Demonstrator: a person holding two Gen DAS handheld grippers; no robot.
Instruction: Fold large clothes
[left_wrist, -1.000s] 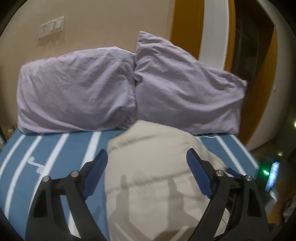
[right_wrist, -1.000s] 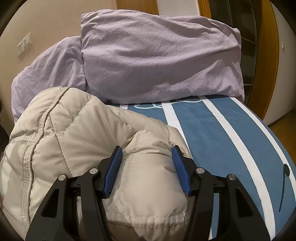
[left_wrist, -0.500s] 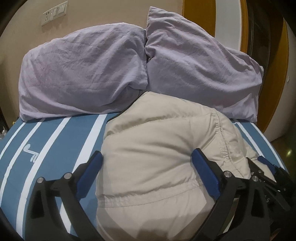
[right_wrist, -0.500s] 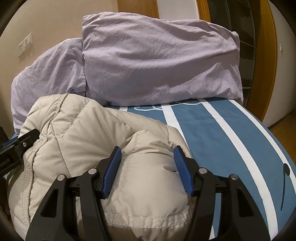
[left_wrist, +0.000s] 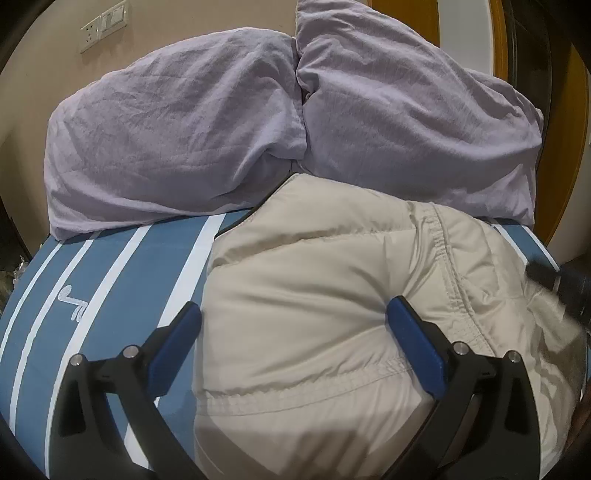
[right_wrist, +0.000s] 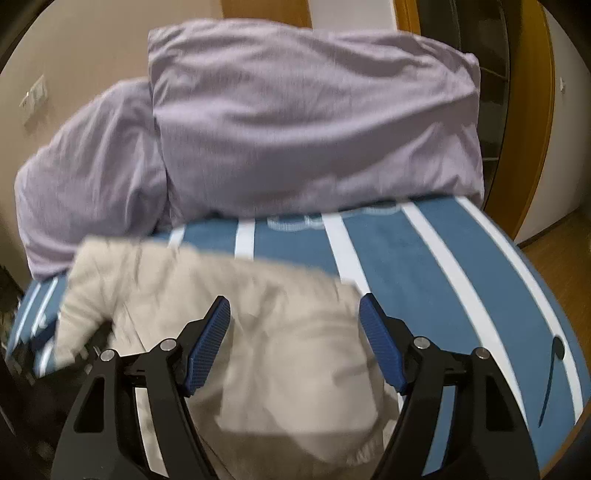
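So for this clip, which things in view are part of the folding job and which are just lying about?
Part of the job:
- beige puffer jacket, bunched on the bed
- left gripper, jaws opening around the jacket's edge
- right gripper, jaws opening above the jacket

Just there:
- two lilac pillows at the head of the bed
- blue striped bedsheet
- wall sockets

No words, brands or numbers can be read. The blue striped bedsheet (left_wrist: 173, 258) bears a small white printed motif (left_wrist: 74, 303) at its left side and a blurred white mark (right_wrist: 332, 218) near the pillows, neither legible.
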